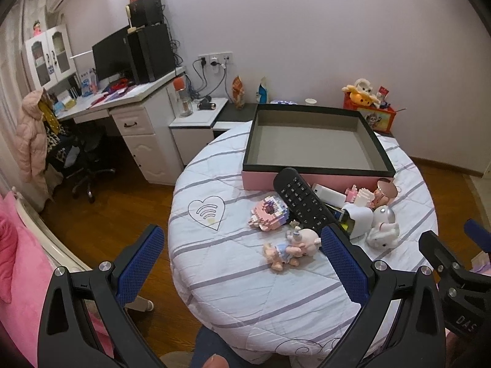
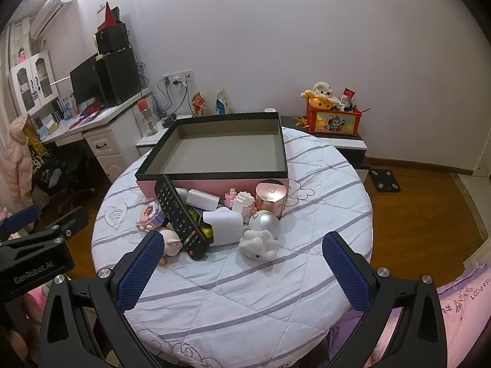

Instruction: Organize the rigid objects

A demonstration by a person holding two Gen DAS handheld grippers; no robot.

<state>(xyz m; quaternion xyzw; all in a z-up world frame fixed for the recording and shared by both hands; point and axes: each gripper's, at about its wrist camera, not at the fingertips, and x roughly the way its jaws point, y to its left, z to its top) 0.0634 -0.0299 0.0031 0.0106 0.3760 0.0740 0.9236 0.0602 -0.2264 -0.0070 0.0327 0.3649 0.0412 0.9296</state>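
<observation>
The pile [image 2: 214, 217] is seen on the table [image 2: 245, 291] before the empty box [image 2: 214, 181], ahead of both wide-open, empty grippers; the right gripper [image 2: 242, 260] seems nearer than the left gripper [image 1: 239, 260].

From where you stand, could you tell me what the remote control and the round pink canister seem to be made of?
Remote control: likely matte black plastic, with moulded, seemingly rubbery keys. Round pink canister: apparently metal or metallised plastic, given its glossy rose-gold sheen and bright highlight.
</observation>
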